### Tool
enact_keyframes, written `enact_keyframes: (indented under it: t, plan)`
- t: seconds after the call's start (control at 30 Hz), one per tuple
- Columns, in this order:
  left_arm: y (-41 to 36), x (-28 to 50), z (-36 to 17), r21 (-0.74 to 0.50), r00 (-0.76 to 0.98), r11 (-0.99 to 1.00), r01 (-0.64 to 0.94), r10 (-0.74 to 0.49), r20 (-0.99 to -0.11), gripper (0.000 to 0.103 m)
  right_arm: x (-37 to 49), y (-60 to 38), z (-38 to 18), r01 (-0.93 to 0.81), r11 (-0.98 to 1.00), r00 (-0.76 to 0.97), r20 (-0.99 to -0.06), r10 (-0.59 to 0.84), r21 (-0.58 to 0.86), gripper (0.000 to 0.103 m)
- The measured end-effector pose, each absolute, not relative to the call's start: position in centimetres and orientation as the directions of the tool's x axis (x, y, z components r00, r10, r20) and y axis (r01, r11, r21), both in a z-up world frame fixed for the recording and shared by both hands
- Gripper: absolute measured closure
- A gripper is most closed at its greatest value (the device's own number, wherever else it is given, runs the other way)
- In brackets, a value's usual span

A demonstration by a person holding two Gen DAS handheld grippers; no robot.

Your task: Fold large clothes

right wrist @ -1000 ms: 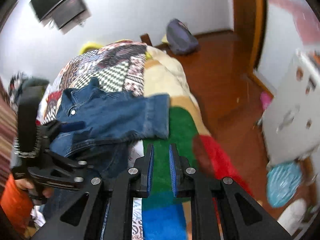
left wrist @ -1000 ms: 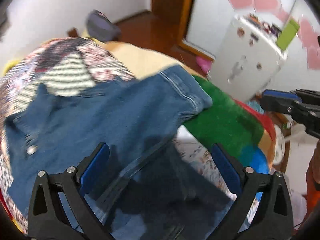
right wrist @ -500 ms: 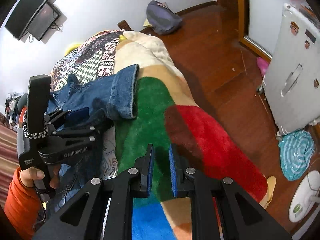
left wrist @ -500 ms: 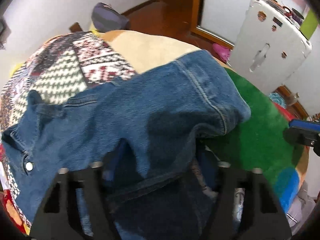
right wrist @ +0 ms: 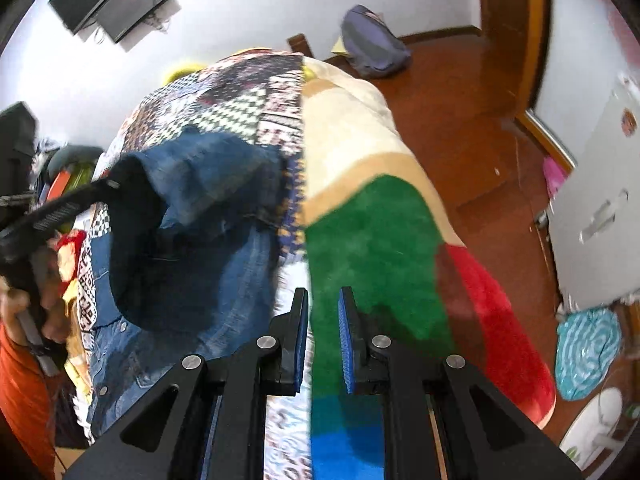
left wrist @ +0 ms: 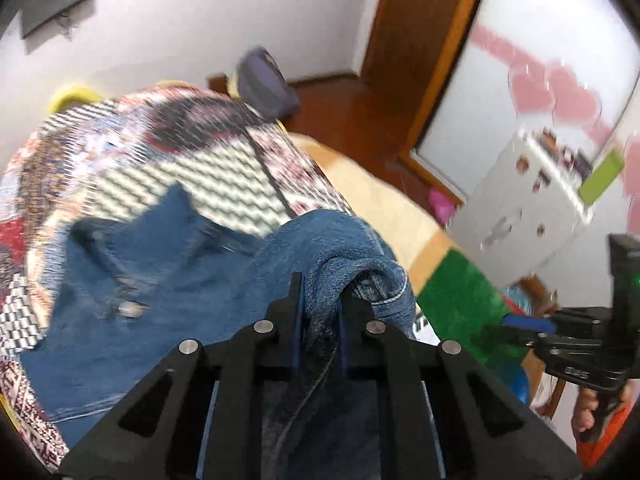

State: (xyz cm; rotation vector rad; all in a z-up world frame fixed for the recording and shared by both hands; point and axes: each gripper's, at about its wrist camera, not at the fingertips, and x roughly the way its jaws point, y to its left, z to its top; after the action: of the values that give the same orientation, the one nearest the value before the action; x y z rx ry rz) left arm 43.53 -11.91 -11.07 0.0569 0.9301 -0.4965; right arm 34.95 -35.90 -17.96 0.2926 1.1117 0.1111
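Left tongs (left wrist: 319,292) pinch the denim jacket (left wrist: 172,280); right tongs (right wrist: 323,312) closed, empty.

A person in orange sleeves works with a hand-held gripper in each fist. The left gripper (left wrist: 320,300) points steeply downward, its two black fingers drawn together and pinching a bunched fold of a blue denim jacket (left wrist: 192,280) between the blue pads. The right gripper (right wrist: 323,312) also angles downward, its jaws drawn close with only a narrow gap and nothing between them. The person's right hand (left wrist: 592,408) grips its handle low at the edge of the left view; the left hand (right wrist: 24,304) does likewise in the right view.
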Motion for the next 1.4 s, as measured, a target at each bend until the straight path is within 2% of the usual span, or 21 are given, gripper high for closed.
enact_keyframes:
  t: [0.13, 0.27, 0.4, 0.57, 0.63, 0.73, 0.77, 0.8, 1.0, 1.03, 1.07, 1.17, 1.3, 1.4]
  plan:
    - [-6.0, 42.7, -7.9, -0.180, 0.574, 0.905, 0.386, -0.388, -0.721, 0.091, 36.4, -32.8, -17.1, -0.007, 0.968, 0.432, -0.872, 0.229, 0.251, 0.092]
    - [-0.5, 41.7, -7.7, -0.180, 0.623, 0.930, 0.320, -0.349, -0.700, 0.091, 38.2, -28.7, -16.9, -0.099, 0.976, 0.420, -0.881, 0.217, 0.193, 0.092]
    - [3.9, 40.2, -10.4, -0.202, 0.612, 0.945, 0.256, -0.320, -0.723, 0.091, 40.2, -25.1, -18.4, -0.156, 0.976, 0.382, -0.901, 0.204, 0.155, 0.092]
    - [8.2, 38.2, -16.1, -0.236, 0.540, 0.957, 0.168, -0.289, -0.791, 0.091, 41.9, -22.0, -23.3, -0.209, 0.978, 0.288, -0.955, 0.073, 0.012, 0.092]
    - [10.1, 37.6, -19.1, -0.283, 0.487, 0.952, 0.120, -0.305, -0.818, 0.091, 41.7, -22.1, -23.7, -0.227, 0.974, 0.303, -0.951, 0.066, -0.005, 0.092]
    - [11.2, 36.3, -22.1, -0.310, 0.439, 0.946, 0.099, -0.321, -0.839, 0.085, 41.0, -22.1, -23.4, -0.252, 0.965, 0.327, -0.945, 0.013, -0.074, 0.092]
    - [11.2, 35.8, -22.7, -0.300, 0.433, 0.950, 0.093, -0.310, -0.847, 0.079, 40.8, -22.1, -23.4, -0.262, 0.961, 0.333, -0.943, 0.002, -0.090, 0.092]
    - [11.3, 35.3, -23.0, -0.298, 0.434, 0.950, 0.089, -0.306, -0.847, 0.078, 40.6, -22.0, -23.4, -0.271, 0.957, 0.341, -0.940, -0.010, -0.108, 0.092]
    - [12.9, 33.0, -23.8, -0.385, 0.474, 0.923, 0.026, -0.350, -0.808, 0.078, 38.5, -20.9, -23.6, -0.304, 0.901, 0.395, -0.902, -0.176, -0.309, 0.092]
    - [13.0, 32.7, -23.9, -0.387, 0.473, 0.922, 0.022, -0.351, -0.809, 0.078, 38.1, -21.0, -23.8, -0.309, 0.892, 0.400, -0.896, -0.194, -0.330, 0.089]
    - [13.1, 32.7, -24.0, -0.382, 0.469, 0.924, 0.018, -0.346, -0.813, 0.077, 37.7, -21.2, -23.8, -0.313, 0.892, 0.408, -0.894, -0.184, -0.326, 0.088]
    - [13.3, 31.7, -24.2, -0.328, 0.471, 0.945, -0.003, -0.288, -0.834, 0.064, 37.1, -22.2, -24.0, -0.311, 0.907, 0.391, -0.908, -0.150, -0.284, 0.088]
    - [14.4, 30.7, -24.4, -0.310, 0.466, 0.950, -0.044, -0.255, -0.847, 0.061, 36.9, -23.0, -23.7, -0.291, 0.928, 0.380, -0.918, -0.113, -0.235, 0.088]
    - [15.3, 30.1, -24.6, -0.352, 0.459, 0.934, -0.058, -0.288, -0.840, 0.061, 36.6, -23.2, -23.5, -0.295, 0.930, 0.377, -0.921, -0.098, -0.219, 0.088]
